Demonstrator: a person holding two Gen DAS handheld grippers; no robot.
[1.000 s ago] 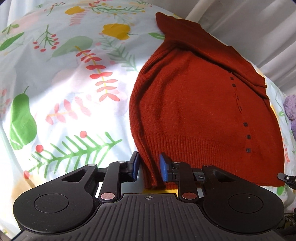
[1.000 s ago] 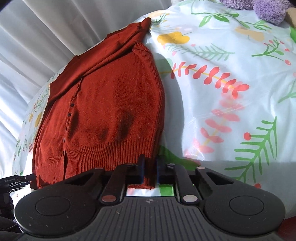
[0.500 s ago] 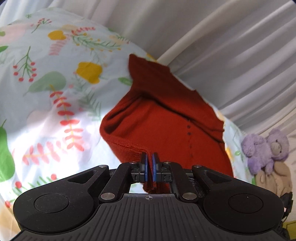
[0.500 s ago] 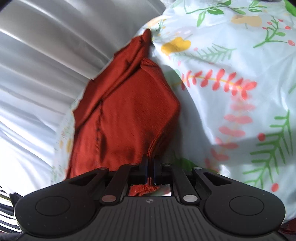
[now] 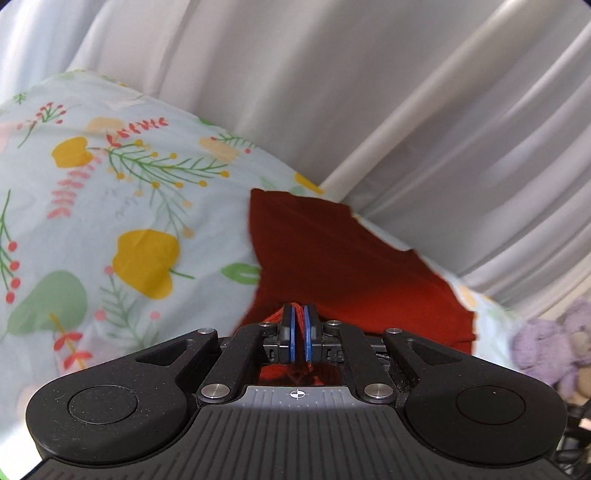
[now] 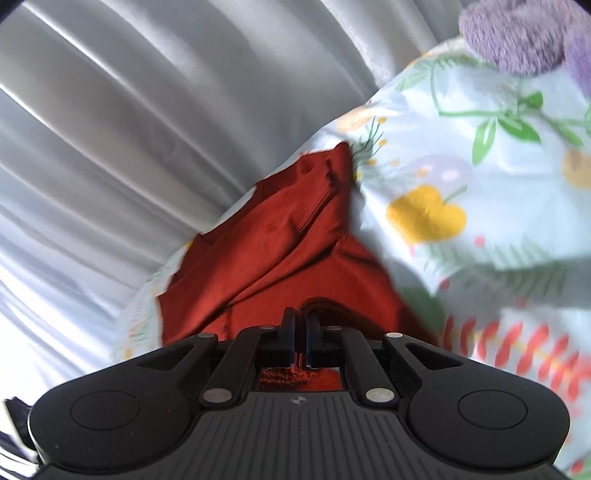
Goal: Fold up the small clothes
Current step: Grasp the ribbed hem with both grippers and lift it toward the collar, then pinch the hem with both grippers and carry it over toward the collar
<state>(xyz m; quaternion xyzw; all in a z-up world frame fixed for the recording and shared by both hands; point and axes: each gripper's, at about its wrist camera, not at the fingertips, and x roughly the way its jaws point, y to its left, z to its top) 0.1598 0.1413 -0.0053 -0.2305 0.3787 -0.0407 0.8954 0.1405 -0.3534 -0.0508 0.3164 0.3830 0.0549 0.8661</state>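
A rust-red knitted cardigan [image 5: 343,266] lies on a floral bedsheet [image 5: 110,206], its far end near the white curtain. My left gripper [image 5: 299,314] is shut on the cardigan's ribbed hem, red knit pinched between the blue pads. In the right wrist view the same cardigan [image 6: 280,243] runs from the curtain side towards me, and my right gripper [image 6: 300,317] is shut on the other hem corner. Both hem corners are lifted off the sheet and carried over the garment's body. The lower part of the cardigan is hidden under the grippers.
White pleated curtain [image 5: 369,92] hangs close behind the bed's far edge. Purple plush toys [image 5: 546,343] sit at the right in the left wrist view, and a purple plush toy [image 6: 524,33] shows at the top right in the right wrist view. Floral sheet [image 6: 498,184] spreads beside the cardigan.
Both grippers closed on the hem corners, then rose and moved forward towards the curtain, dragging the hem over the cardigan. Much less of the garment now shows.
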